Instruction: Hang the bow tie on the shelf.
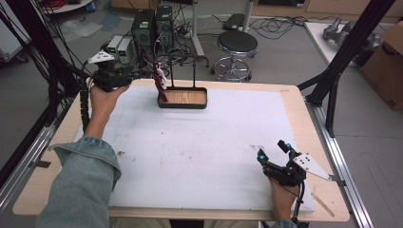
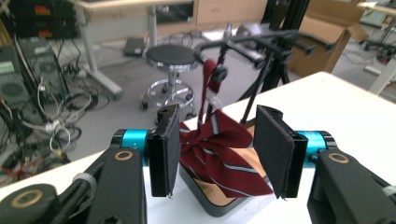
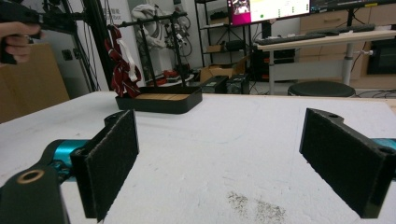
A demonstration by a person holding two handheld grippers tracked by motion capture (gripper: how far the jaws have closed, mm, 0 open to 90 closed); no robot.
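Note:
A dark red striped bow tie (image 1: 160,81) hangs by its strap from the bar of a black stand, whose wood-floored tray (image 1: 186,98) sits at the table's far middle. My left gripper (image 1: 140,72) is held just left of the stand and is open. In the left gripper view, the tie (image 2: 212,158) shows in the gap of the left gripper (image 2: 220,142), close beyond its pads, with its lower end lying in the tray (image 2: 219,205). My right gripper (image 1: 272,150) rests open at the near right, nothing between its pads (image 3: 112,158). It faces the distant tie (image 3: 122,70).
A white foam mat (image 1: 204,147) covers most of the wooden table. Past the far edge stand a round stool (image 1: 236,45), computer towers (image 1: 152,26) and tangled cables. Black frame posts (image 1: 342,52) rise at the right, with a cardboard box (image 1: 387,66) beyond them.

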